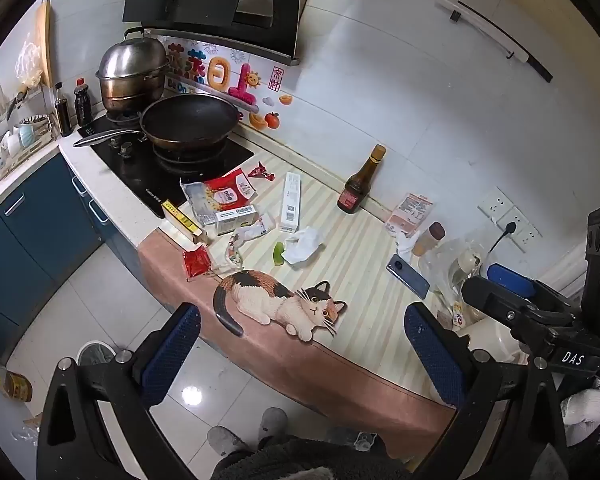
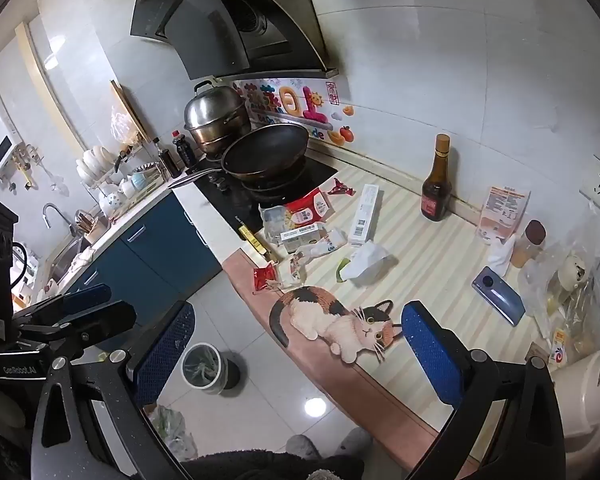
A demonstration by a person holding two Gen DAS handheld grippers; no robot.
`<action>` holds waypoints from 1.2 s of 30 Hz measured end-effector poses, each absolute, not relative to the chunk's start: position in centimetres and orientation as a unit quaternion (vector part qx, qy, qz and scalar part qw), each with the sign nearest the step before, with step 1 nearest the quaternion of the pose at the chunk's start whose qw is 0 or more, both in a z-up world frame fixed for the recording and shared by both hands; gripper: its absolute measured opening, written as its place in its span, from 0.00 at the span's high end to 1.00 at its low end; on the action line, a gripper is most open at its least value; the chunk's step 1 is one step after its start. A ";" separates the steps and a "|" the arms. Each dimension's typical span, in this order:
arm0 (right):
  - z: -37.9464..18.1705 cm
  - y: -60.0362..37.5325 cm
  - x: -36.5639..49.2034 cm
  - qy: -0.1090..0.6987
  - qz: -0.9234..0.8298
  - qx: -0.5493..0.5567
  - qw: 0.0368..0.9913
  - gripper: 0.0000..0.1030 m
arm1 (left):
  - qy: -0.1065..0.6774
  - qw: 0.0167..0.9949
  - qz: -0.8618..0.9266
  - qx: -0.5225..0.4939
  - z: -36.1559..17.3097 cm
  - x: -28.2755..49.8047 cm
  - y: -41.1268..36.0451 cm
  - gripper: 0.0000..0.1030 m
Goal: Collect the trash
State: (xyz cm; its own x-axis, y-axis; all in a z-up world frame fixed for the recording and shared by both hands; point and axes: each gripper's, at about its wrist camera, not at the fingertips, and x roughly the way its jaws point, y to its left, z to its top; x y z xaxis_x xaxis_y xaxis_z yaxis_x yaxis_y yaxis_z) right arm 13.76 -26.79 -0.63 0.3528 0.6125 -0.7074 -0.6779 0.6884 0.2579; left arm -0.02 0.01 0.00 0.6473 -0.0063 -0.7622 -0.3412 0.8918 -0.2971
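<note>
The left gripper (image 1: 302,350) is angling downward with its jaws spread as wide as they go, its blue-padded fingers (image 1: 171,354) standing well apart with nothing between them. The right gripper (image 2: 298,350) is tilting down in much the same way, jaws fully apart and empty, and each gripper is showing at the edge of the other's view, the two being held side by side. Below them the person is standing in a dark fleecy garment (image 1: 300,458), with grey slippers (image 1: 274,420) showing underneath.
</note>
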 end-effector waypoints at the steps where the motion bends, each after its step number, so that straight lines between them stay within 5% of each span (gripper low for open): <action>1: -0.6 -26.7 13.7 0.414 0.393 -0.040 0.820 0.00 | 0.409 0.882 0.095 -0.212 0.0 0.0 0.0 0.00; 36: -0.7 -25.6 12.8 0.412 0.391 -0.046 0.822 0.00 | 0.401 0.886 0.098 -0.212 1.5 0.4 0.6 0.00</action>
State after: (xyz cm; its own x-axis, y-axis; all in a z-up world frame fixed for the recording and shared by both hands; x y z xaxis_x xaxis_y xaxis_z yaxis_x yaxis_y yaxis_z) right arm 12.80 -25.61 -0.68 0.3551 0.6046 -0.7130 -0.6802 0.6903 0.2466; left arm 0.42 0.60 1.48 0.6589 0.0023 -0.7523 -0.3433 0.8907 -0.2980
